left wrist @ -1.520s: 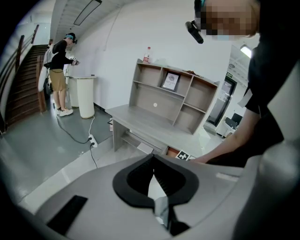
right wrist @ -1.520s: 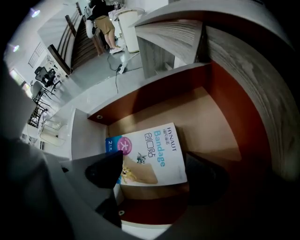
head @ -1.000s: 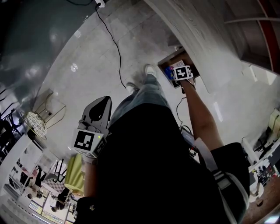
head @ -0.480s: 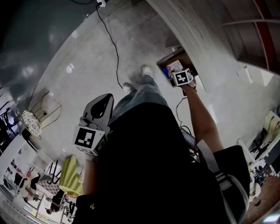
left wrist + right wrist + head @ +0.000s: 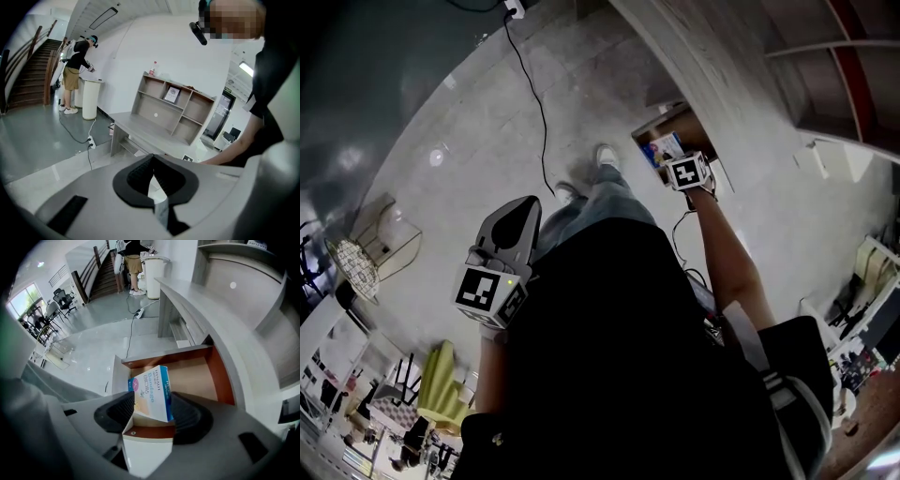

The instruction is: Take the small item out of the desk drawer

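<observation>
glossy cardboard box (image 5: 151, 392), brown wood-look drawer (image 5: 194, 373), matt grey desk (image 5: 206, 305), shiny polished floor (image 5: 93, 338).

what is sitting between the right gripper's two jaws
A small blue-and-white bandage box, in the open drawer. The right gripper is closing its jaws around it; the right gripper view shows this.

My left gripper (image 5: 528, 204) wears a smooth pale grey shell, its jaws lined with black ribbed pads (image 5: 138, 174). Behind them sits a cube (image 5: 485, 292) printed with black-and-white square markers. I wear a black top (image 5: 619, 366), faded blue jeans (image 5: 602, 199), white shoes (image 5: 605, 155) and a pale strap (image 5: 748, 349) over one shoulder.
</observation>
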A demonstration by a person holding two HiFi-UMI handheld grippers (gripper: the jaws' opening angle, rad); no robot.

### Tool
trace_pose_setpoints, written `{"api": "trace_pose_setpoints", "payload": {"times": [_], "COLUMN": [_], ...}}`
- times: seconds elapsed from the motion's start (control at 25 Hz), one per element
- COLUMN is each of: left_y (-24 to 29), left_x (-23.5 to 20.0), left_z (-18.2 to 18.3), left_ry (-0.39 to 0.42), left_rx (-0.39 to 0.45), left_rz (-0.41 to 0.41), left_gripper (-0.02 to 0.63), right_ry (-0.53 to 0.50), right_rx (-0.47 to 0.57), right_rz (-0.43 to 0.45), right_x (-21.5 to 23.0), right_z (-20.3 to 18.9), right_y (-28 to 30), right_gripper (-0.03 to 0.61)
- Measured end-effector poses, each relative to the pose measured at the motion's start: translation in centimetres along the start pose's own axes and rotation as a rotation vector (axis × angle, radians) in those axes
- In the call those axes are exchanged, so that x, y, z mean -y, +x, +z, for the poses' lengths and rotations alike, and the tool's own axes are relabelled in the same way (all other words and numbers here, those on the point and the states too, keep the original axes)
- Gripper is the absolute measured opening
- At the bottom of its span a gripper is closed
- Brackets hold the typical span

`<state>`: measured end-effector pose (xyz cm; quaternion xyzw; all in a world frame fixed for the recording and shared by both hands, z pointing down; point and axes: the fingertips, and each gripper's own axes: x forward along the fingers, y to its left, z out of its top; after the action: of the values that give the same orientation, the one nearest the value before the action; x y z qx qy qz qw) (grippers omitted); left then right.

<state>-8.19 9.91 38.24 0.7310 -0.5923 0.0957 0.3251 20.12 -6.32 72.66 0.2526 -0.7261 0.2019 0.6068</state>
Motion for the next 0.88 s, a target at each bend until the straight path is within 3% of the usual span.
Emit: {"api": "trace_pose_setpoints", "payload": {"times": [0.88], "left_y": [-2.5], "left_x": [-0.8], "left_z": [-1.1], "left_ry": [-0.011], "left_rx": [0.039], "left_rz": [-0.007], "left_gripper": [0.009], "right_ry": [-0.056], "right_rx": [0.003], "right_rz": [0.032], "right_x": [-3.4], "right_z": [0.3], "right_y": [-2.7], "right_gripper": [0.161]}}
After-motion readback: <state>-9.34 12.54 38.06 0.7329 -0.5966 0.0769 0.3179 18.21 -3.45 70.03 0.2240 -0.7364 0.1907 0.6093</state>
